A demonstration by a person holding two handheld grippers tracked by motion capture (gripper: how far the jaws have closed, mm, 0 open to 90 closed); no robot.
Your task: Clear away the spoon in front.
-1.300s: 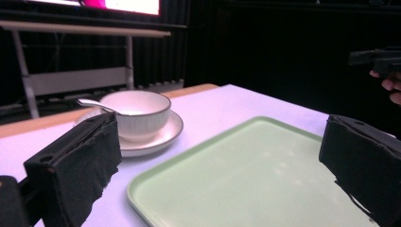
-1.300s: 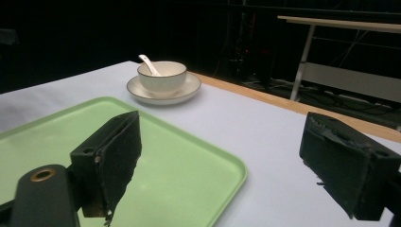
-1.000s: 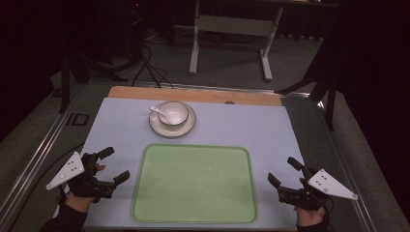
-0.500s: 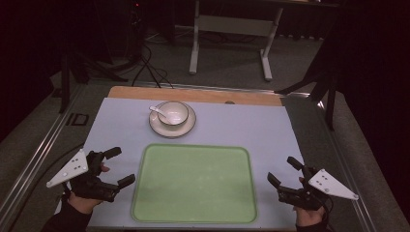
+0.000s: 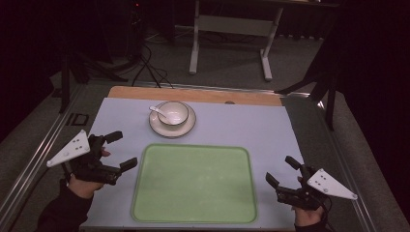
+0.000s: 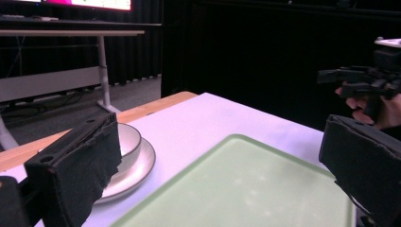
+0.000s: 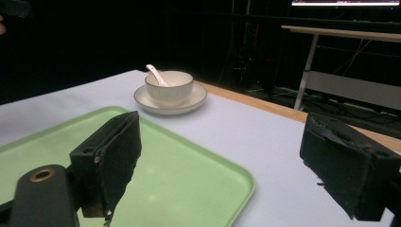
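A white bowl (image 5: pixel 173 112) with a white spoon (image 5: pixel 157 110) in it stands on a white plate (image 5: pixel 183 129) at the far middle of the table. An empty green tray (image 5: pixel 193 188) lies nearer the front. My left gripper (image 5: pixel 121 151) hovers open just left of the tray, and its own view looks past the bowl (image 6: pixel 128 139) across the tray (image 6: pixel 246 184). My right gripper (image 5: pixel 282 170) is open off the tray's right edge. Its view takes in the tray (image 7: pixel 189 189), bowl (image 7: pixel 169 86) and spoon (image 7: pixel 155 73). Neither holds anything.
A pale mat (image 5: pixel 251 130) covers the table, with a wooden strip (image 5: pixel 193 94) along the far edge. Metal rails run down both sides. Beyond the table stand a white-legged desk (image 5: pixel 232 24), dark stands and floor cables.
My left gripper has moved forward, away from the person, and slightly right beside the tray. The right gripper has stayed put.
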